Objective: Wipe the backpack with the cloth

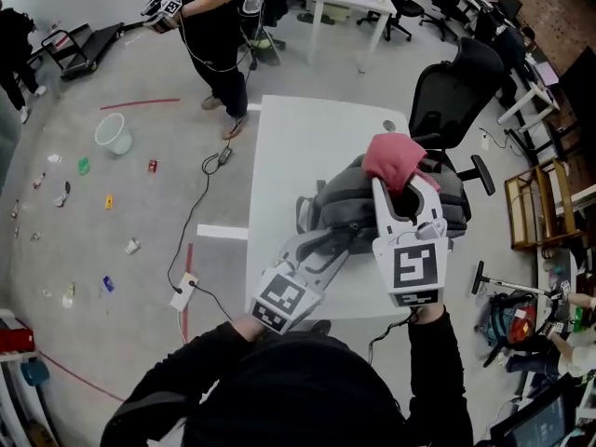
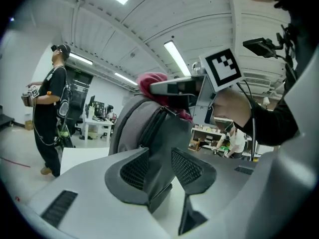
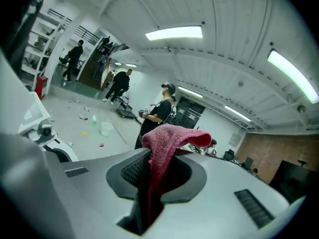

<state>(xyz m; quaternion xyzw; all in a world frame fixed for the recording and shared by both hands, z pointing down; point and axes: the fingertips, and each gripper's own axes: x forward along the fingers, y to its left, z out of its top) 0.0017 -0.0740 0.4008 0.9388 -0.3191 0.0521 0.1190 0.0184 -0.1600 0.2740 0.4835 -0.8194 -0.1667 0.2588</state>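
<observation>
**Backpack pinched by the left tongs, cloth carried at its top by the right**

Backpack (image 1: pixel 346 205) is grey and sits on the white bench (image 1: pixel 298 138), toward the bench's right side and close to me. My left tongs (image 1: pixel 337 238) come in low from the near edge. In the left gripper view the left tongs (image 2: pixel 159 169) have the backpack (image 2: pixel 144 128) filling the gap between the mesh pads. Grey fabric meets both of them, so I read them as clamped on the bag's near side.

My right tongs (image 1: pixel 407 190) reach over the bag from the right, closed on the pink cloth (image 1: pixel 395 159). The cloth bunches out past the tips over the top of the backpack. I cannot tell whether it presses on the fabric.

The head view alone shows me the layout. The bag lies between the two tongs, a black office chair (image 1: pixel 454 82) stands just behind the bench, and a person (image 1: pixel 219 26) stands on the floor beyond it.

The left gripper view adds the bag's dark zipper line (image 2: pixel 152 128), with the cloth (image 2: pixel 152 82) peeking over the top edge under the other tongs.

The right gripper view shows the grip itself. The cloth (image 3: pixel 167 138) is squeezed between the right tongs (image 3: pixel 154 176) and folds over above them. Behind it is the room, with the standing person (image 3: pixel 157 113) and a pale bucket (image 3: pixel 106 128) on the floor.
</observation>
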